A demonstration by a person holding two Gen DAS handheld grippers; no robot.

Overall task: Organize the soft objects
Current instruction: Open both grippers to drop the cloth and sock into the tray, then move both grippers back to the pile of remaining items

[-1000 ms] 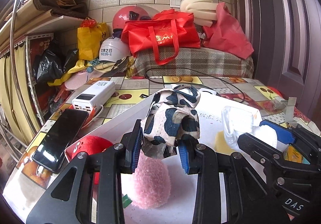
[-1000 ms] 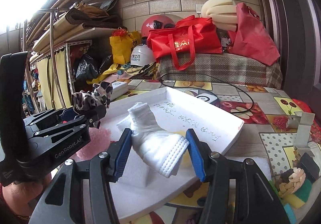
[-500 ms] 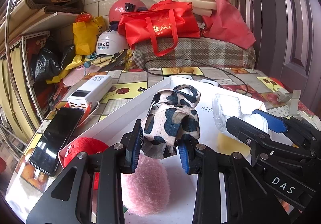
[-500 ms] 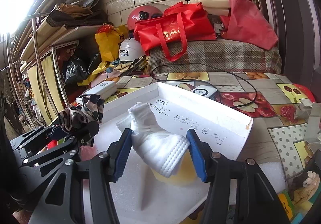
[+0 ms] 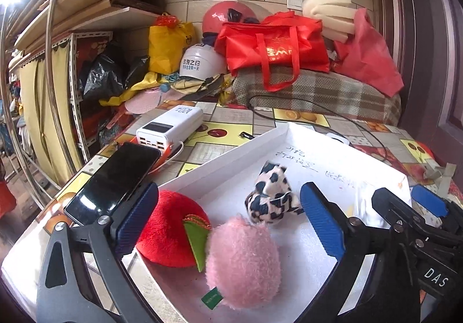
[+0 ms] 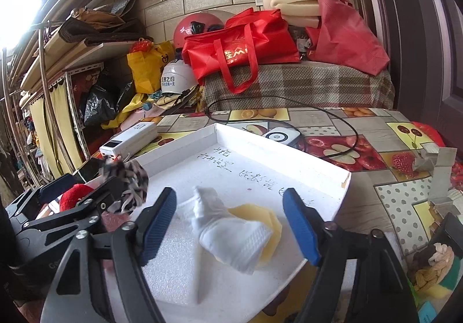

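My left gripper [image 5: 230,221] is opening wide over the white foam tray [image 5: 225,153], with nothing pressed between its blue pads. The black-and-white spotted cloth [image 5: 270,198] lies loose in the tray between and just beyond the fingers, blurred in the right wrist view [image 6: 127,181]. A pink plush ball [image 5: 243,262] and a red plush apple [image 5: 170,230] sit below it. My right gripper [image 6: 230,226] is also opening. The white sock [image 6: 231,230] rests free between its fingers on a yellow sponge [image 6: 269,221] in the tray [image 6: 283,149].
A black phone [image 5: 113,181] and a white power bank [image 5: 170,129] lie left of the tray. A black cable [image 6: 341,132] crosses the patterned tablecloth. Red bags, helmets and a plaid cushion fill the back. A braided item [image 6: 431,262] lies at the right.
Both grippers went from shut to wide open. The spotted cloth dropped out of the left one into the tray. The white sock was let go by the right one and settled on the yellow sponge.
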